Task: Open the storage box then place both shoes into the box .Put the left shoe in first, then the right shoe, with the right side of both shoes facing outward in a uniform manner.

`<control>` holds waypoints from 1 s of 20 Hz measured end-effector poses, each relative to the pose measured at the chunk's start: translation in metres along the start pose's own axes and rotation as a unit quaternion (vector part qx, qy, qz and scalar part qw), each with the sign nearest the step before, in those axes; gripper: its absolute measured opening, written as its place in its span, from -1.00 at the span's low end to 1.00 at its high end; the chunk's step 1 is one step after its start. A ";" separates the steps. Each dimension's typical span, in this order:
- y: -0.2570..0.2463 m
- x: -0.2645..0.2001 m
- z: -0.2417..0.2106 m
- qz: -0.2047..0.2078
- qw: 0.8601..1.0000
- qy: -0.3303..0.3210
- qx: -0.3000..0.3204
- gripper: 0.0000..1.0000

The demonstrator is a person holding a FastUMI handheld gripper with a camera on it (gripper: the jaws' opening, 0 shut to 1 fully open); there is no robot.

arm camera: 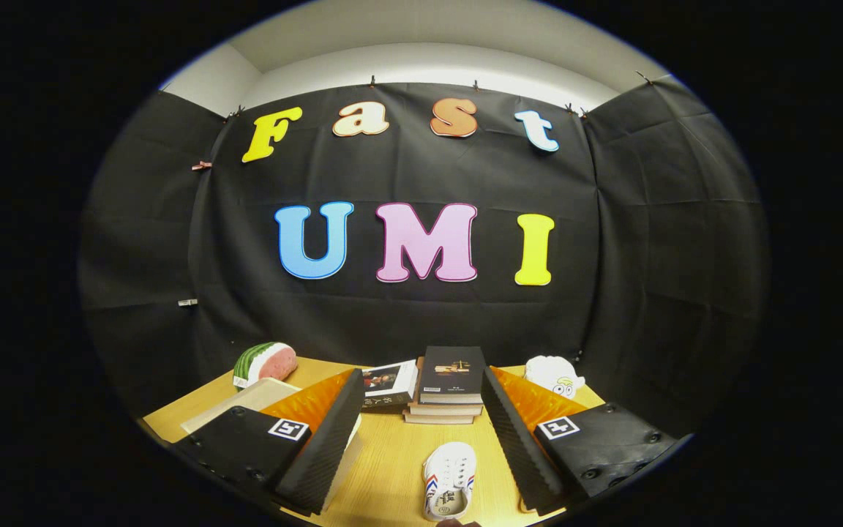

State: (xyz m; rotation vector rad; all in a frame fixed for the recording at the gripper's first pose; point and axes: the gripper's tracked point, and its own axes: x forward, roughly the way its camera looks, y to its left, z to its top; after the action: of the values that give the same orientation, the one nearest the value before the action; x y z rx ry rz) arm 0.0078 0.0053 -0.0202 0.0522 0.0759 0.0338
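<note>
**Fingers spread wide above a single shoe on the counter**

While the gripper (pixel 421 446) hangs over the wooden counter (pixel 392 461), its two fingers (pixel 326 439) stand released and well apart, pressing on nothing. Between them, low on the counter, lies a white shoe (pixel 449 479) with white laces and red and blue stripes on its side, its toe pointing away toward the far wall. It touches neither finger. Beyond the shoe, past the fingertips, a stack of books (pixel 449 384) sits with a dark-covered volume on top, and another book (pixel 390 384) leans or lies just beside it on the left. A pale flat box or lid (pixel 246 401) rests behind the left finger, partly hidden by it; whether it is the storage box I cannot tell. Farther back on that side sits a watermelon-slice toy (pixel 265 363), and at the far right corner a white plush toy (pixel 555 375).
</note>
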 end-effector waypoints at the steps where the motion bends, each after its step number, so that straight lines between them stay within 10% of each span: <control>1: 0.002 0.002 -0.003 0.004 1.000 0.007 0.003 0.94; 10: 0.037 0.019 -0.062 0.074 0.979 0.154 0.110 0.97; 20: 0.110 -0.010 -0.169 0.205 0.864 0.383 0.255 0.96</control>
State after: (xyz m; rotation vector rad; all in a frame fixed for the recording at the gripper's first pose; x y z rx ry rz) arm -0.0183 0.1235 -0.1821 0.5886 0.8756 0.4656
